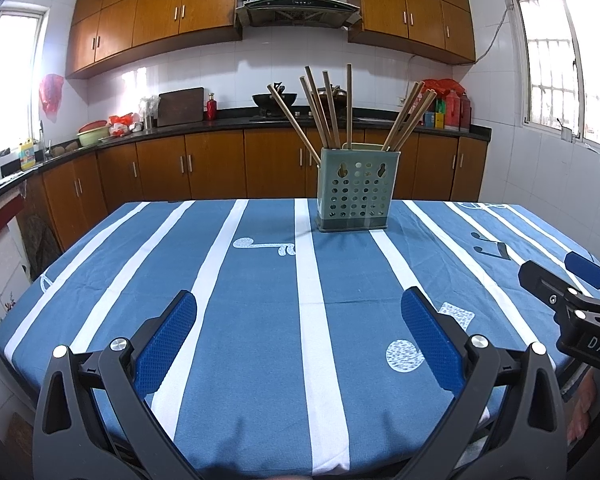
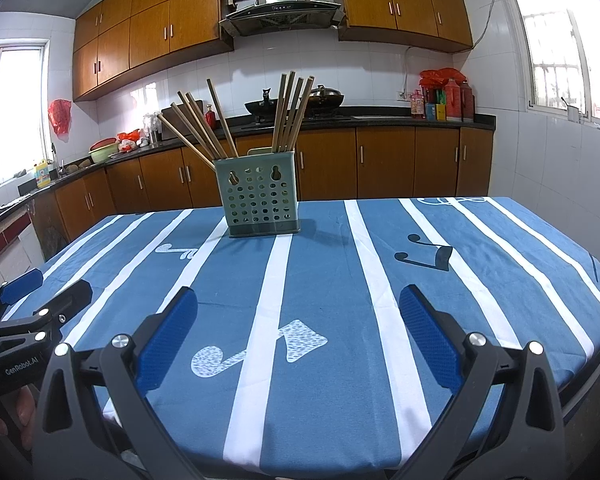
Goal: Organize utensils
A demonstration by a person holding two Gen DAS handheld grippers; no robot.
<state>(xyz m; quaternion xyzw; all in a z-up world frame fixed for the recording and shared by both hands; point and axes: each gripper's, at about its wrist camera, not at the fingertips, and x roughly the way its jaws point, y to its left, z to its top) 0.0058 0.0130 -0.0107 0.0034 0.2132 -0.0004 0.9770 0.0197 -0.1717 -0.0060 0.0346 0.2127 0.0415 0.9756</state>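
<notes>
A green perforated utensil holder (image 1: pixel 356 192) stands upright near the far edge of the table, also in the right wrist view (image 2: pixel 260 200). Several wooden chopsticks (image 1: pixel 324 112) stick out of it in two bunches, also in the right wrist view (image 2: pixel 288 112). My left gripper (image 1: pixel 298 328) is open and empty, low over the near part of the table, well short of the holder. My right gripper (image 2: pixel 298 328) is open and empty, beside the left one; it shows at the right edge of the left wrist view (image 1: pixel 556 280).
The table is covered by a blue cloth with white stripes (image 1: pixel 260 300), also in the right wrist view (image 2: pixel 340 280). Kitchen counters with brown cabinets (image 1: pixel 204 168) run behind, with a wok (image 1: pixel 274 100) on the stove. The left gripper shows at the left edge of the right wrist view (image 2: pixel 48 292).
</notes>
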